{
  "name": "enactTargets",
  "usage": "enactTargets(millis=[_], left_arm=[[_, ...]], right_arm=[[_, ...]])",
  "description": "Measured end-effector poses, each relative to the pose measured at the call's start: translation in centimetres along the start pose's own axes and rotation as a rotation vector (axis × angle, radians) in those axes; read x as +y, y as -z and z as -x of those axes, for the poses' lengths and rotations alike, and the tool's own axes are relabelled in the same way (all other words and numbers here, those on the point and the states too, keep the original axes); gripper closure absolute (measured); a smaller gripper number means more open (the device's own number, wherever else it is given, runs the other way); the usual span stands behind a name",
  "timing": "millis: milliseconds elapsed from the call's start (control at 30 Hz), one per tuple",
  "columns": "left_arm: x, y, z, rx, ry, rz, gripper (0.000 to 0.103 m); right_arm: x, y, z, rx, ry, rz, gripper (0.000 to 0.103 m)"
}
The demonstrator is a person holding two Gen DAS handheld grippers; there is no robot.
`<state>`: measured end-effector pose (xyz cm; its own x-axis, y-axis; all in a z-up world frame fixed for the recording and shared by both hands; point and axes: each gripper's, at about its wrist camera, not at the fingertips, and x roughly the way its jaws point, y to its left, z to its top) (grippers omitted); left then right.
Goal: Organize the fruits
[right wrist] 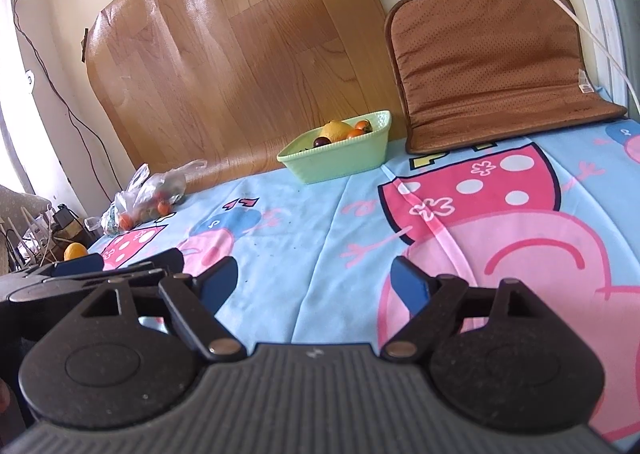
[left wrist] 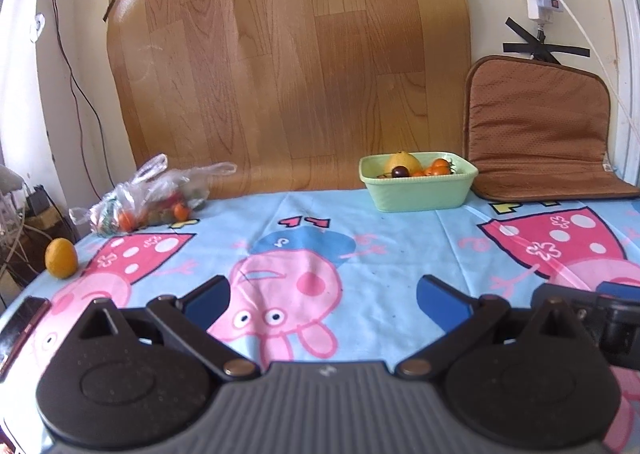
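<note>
- On the cartoon-print tablecloth [left wrist: 400, 254] stand one pale green basin [left wrist: 420, 189], one clear plastic bag [left wrist: 148, 193] and one loose orange-yellow fruit [left wrist: 61, 258].
- Two grippers are in view, side by side and low over the cloth, both pointing slightly downward toward the back wall.
- The left gripper [left wrist: 322, 296] has its blue-padded jaws spread wide, with nothing between them but bare cloth.
- The right gripper [right wrist: 316, 288] is likewise wide apart and holds nothing; the left gripper's side shows at its left edge.
- The basin sits at the back of the table, just beside a brown cushion [left wrist: 540, 125] leaning on the wall; it holds one large yellow fruit [left wrist: 403, 162], one dark round fruit [left wrist: 399, 172] and several small orange ones, too clustered to count.
- The bag lies crumpled at the back left, with small orange fruits showing through it.
- The loose fruit is oval, smooth and stands alone near the table's left edge, well apart from the basin.
</note>
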<state>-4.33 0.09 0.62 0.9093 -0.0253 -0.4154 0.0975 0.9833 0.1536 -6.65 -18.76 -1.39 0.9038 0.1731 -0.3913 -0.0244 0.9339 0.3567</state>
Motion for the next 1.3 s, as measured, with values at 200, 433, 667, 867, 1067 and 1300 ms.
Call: enactTargets(millis=[200,433,667,867,1067,1300], left_arm=[[-0.2,0.1,-0.4,0.0,-0.044,-0.024,0.0],[-0.2,0.5,-1.3,0.051,-0.031,-0.006,0.0],[0.1,0.7,-2.1,0.078,-0.059,0.014,0.0],[-0.2,0.7,-2.3,0.105,-0.008,0.013,0.0],[-0.5,0.7,-2.4,0.13,0.034,0.01,0.0],[-0.2,0.9,-2.7,0.147,0.044,0.028,0.0]], right_arm=[[-0.3,0.2,-0.2,0.009,0.003,-0.013,0.017],[-0.6,0.6,-0.7,0.023,0.024,0.004,0.016],[-0.7,0.7,-0.8,0.022,0.014,-0.006,0.016],[-0.7,0.7,-1.2,0.035,0.016,-0.002,0.016],[-0.6,0.6,-1.3,0.035,0.018,0.004,0.016],[-0.7,0.8,-1.5,0.041,0.028,0.0,0.016]])
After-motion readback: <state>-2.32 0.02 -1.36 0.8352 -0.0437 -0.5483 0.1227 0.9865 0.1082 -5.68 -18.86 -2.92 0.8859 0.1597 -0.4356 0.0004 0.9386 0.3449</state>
